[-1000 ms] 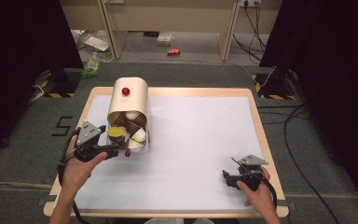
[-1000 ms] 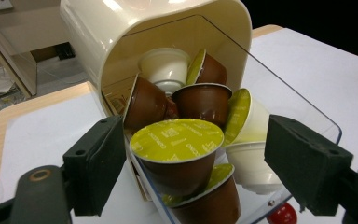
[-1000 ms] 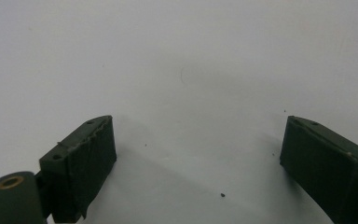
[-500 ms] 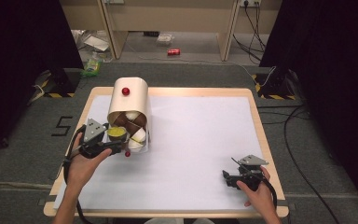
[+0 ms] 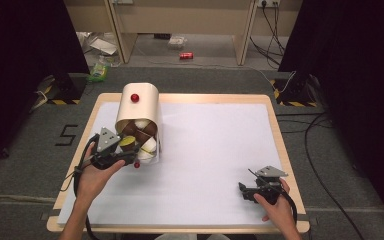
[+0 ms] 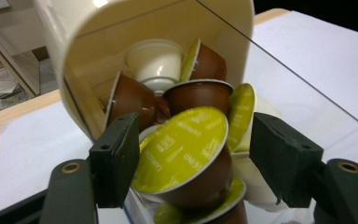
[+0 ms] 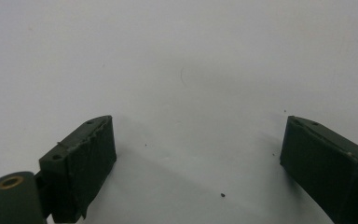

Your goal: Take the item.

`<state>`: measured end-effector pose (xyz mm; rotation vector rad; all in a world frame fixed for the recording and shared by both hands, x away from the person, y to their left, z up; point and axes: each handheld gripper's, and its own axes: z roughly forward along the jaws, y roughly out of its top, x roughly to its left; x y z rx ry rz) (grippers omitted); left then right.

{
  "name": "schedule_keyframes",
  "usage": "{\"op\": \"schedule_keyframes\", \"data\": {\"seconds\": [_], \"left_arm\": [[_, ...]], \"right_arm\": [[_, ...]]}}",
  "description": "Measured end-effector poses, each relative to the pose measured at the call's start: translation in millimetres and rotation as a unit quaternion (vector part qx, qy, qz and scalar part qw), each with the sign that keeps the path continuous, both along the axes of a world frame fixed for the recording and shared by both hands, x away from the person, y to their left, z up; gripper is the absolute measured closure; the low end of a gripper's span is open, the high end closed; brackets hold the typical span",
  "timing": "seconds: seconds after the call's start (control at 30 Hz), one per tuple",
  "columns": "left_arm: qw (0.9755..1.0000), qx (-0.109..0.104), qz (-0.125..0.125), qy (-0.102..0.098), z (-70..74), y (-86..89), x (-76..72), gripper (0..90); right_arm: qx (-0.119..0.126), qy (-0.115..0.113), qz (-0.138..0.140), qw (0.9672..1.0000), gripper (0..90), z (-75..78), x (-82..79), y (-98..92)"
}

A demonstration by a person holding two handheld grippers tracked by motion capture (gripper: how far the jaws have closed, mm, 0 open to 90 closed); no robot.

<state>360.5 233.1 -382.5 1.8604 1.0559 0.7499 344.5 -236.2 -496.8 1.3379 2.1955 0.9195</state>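
The left gripper (image 5: 126,156) was at the mouth of a cream capsule dispenser (image 5: 139,107) that stood near the table's (image 5: 220,98) far left corner. In the left gripper view its jaws stood on either side of a brown coffee capsule with a yellow-green lid (image 6: 182,150), which lay at the front of the pile, tilted with its lid facing the camera. The jaws had just been closing with that capsule between them; one jaw appeared against the capsule's rim, while a gap remained at the other, so the capsule was not yet pinched. Behind it, inside the dispenser, lay further brown capsules (image 6: 198,94) and a white capsule (image 6: 154,61). A clear plastic front panel (image 6: 307,112) of the dispenser lay open beside the pile. A red knob (image 5: 135,97) sat on the dispenser's top.

The right gripper (image 5: 247,192) rested near the table's near right corner, well apart from the dispenser. In the right gripper view its jaws were spread wide, with only the white table cover (image 7: 182,70) between them
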Motion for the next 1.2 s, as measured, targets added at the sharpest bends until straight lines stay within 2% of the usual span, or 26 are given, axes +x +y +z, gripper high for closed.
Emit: {"op": "schedule_keyframes", "data": {"seconds": [0.1,0.2,0.37,0.5,0.53,0.57,0.63,0.8,0.9,0.93,1.03,1.13,1.2], "left_arm": [[1.0,0.002,-0.002,0.004,-1.3,-2.2,0.5,33.2],[1.0,0.006,-0.002,0.005,-2.5,-2.6,2.2,38.5],[0.9999,0.012,-0.007,0.008,-2.6,-2.1,2.5,39.1],[0.9999,0.008,-0.01,0.008,-2.4,-0.8,3.1,39.4],[0.9998,-0.003,-0.017,0.002,-1.9,-0.1,2.3,39.8],[0.9997,-0.017,-0.019,-0.002,0.2,0.6,1.2,49.9],[0.9997,-0.013,-0.016,-0.014,4.8,1.2,-0.8,53.8],[0.9998,-0.005,-0.016,-0.009,5.4,3.6,0.0,55.1],[0.9998,-0.013,-0.012,-0.001,4.8,9.9,2.7,55.5],[0.9997,-0.017,-0.018,0.007,4.4,11.8,3.9,55.5],[0.9995,-0.011,-0.021,0.02,2.0,12.5,5.0,49.1],[0.9993,-0.006,-0.021,0.03,-0.7,10.6,7.4,46.9],[0.9984,0.0,-0.034,0.046,-3.5,7.3,8.1,46.0]], "right_arm": [[0.0,0.0,0.0,1.0,10.8,0.0,0.0,0.0],[0.0,0.0,0.0,1.0,10.8,0.0,0.0,0.0],[0.0,0.0,0.0,1.0,10.8,0.0,0.0,0.0],[0.0,0.0,0.0,1.0,10.8,0.0,0.0,0.0],[0.0,0.0,0.0,1.0,10.8,0.0,0.0,0.0],[0.0,0.0,0.0,1.0,10.8,0.0,0.0,0.0],[0.0,0.0,0.0,1.0,10.8,0.0,0.0,0.0],[0.0,0.0,0.0,1.0,10.8,0.0,0.0,0.0],[0.0,0.0,0.0,1.0,10.8,0.0,0.0,0.0],[0.0,0.0,0.0,1.0,10.8,0.0,-0.1,0.1],[0.0,0.0,0.0,1.0,10.7,0.0,0.0,0.0],[0.0,0.0,0.0,1.0,10.7,0.0,-0.1,0.1],[0.0,0.0,0.0,1.0,10.7,0.0,0.0,0.1]]}}
